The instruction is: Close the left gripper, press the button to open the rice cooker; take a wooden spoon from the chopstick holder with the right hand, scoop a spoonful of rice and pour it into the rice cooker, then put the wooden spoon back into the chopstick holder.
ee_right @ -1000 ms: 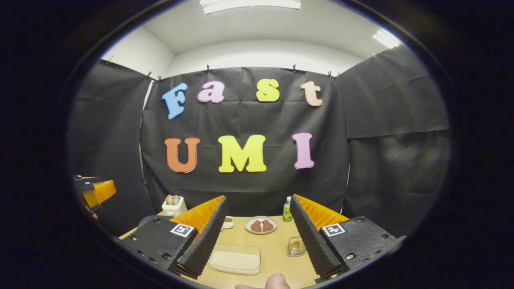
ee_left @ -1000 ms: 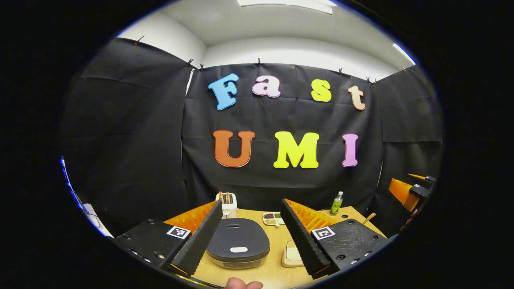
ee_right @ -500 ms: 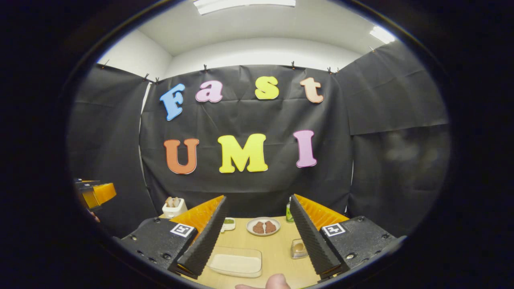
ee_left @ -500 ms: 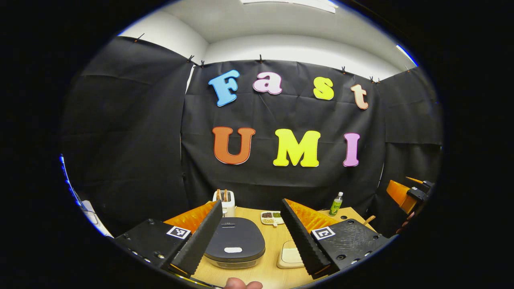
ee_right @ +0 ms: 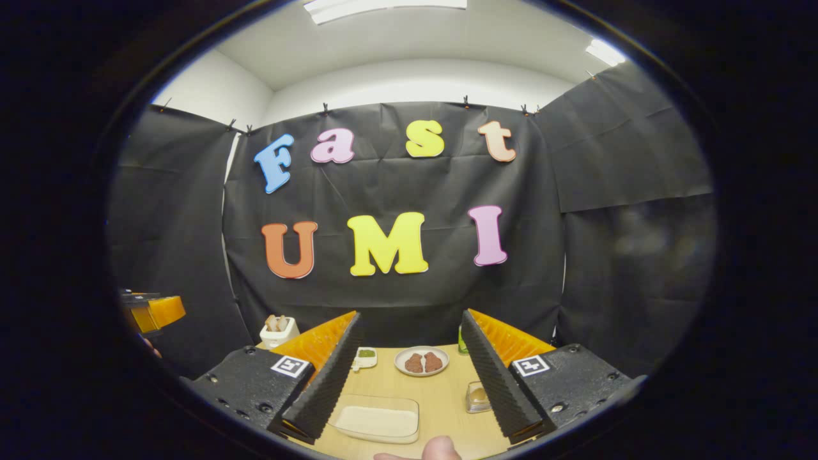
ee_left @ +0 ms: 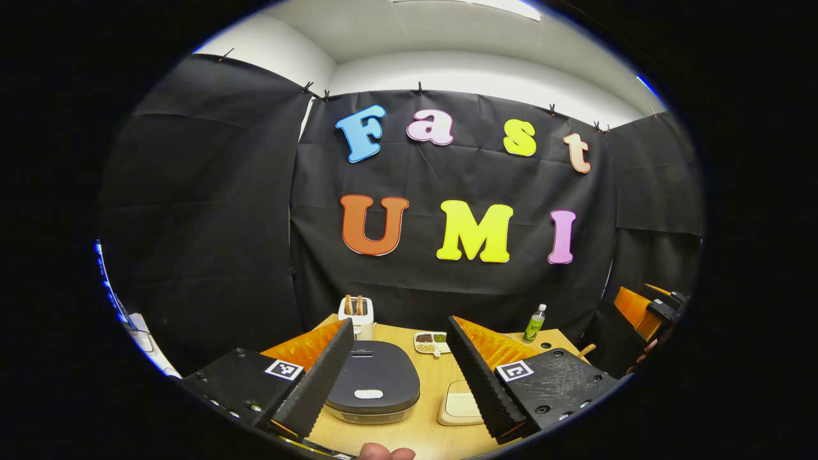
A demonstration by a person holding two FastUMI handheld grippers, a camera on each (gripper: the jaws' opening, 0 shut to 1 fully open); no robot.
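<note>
**Both tools open and empty; cooker lid down, spoon in its holder**

Left tool: jaws spread wide, nothing held, raised above the near edge of the bench. Right tool: equally wide open, empty, hanging over the near right part of the bench.

Rice cooker: near left, directly ahead of the left tool, lid down. The pale button sits on the near part of the lid. In my judgement the cooker is heavy and rigid; a press with closed jaws straight down on the button should not shift it.

Chopstick holder: far left, behind the cooker, with wooden handles standing out of its top. The spoon is likely light, stiff and smooth; grip its handle high, clear of the holder's rim, and lift straight up.

Rice tray: near, between the right tool's jaws, shallow and clear-walled. Loose grains spill readily.
</note>
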